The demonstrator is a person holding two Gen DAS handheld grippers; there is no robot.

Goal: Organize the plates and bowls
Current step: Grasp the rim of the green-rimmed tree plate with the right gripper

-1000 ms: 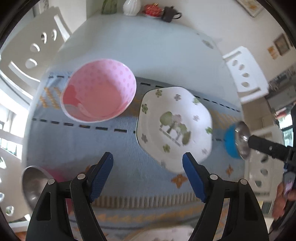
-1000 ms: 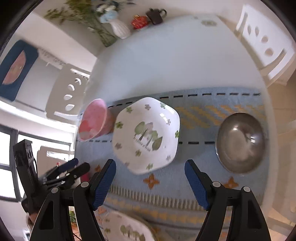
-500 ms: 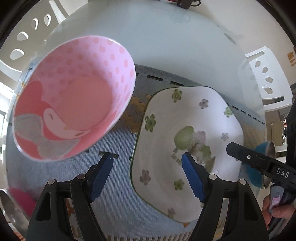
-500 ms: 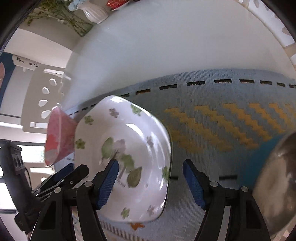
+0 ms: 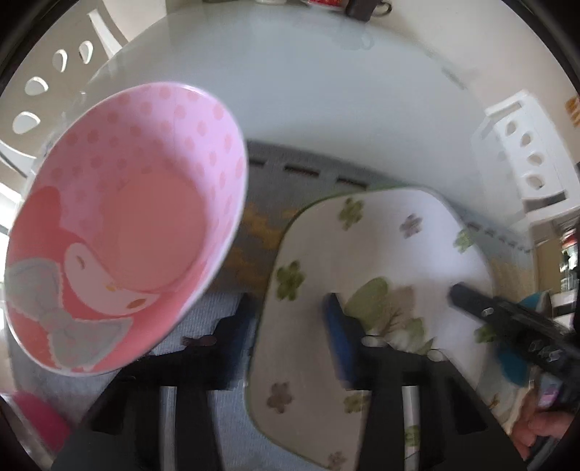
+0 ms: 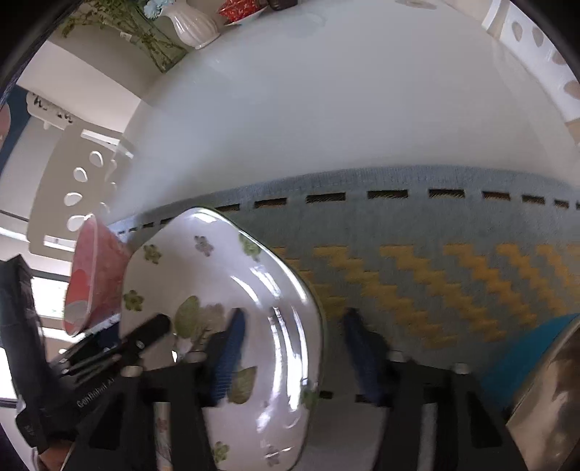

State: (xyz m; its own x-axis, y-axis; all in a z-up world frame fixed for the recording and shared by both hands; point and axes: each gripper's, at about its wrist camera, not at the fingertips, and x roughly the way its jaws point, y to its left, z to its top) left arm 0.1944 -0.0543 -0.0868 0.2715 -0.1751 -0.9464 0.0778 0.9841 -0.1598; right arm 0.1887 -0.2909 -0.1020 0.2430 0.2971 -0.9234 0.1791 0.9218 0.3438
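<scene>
A white floral plate [image 5: 380, 253] lies on a blue woven mat [image 6: 417, 261]; it also shows in the right wrist view [image 6: 217, 268]. A pink dotted bowl [image 5: 127, 224] stands at its left, seen in the right wrist view as well [image 6: 90, 275]. My left gripper [image 5: 290, 329] is open and straddles the plate's left rim, one finger over the plate and one outside. My right gripper [image 6: 293, 347] is open and straddles the plate's right rim the same way. The frames are blurred.
A steel bowl with a blue outside [image 6: 543, 369] stands at the right of the mat. A white vase [image 6: 192, 21], a red dish [image 6: 239, 9] and white chairs [image 5: 525, 145] stand around the pale table [image 6: 326, 108].
Both grippers have come down and closer to the floral plate, from above it to astride its opposite rims. Their fingers stand a little closer together than before.
</scene>
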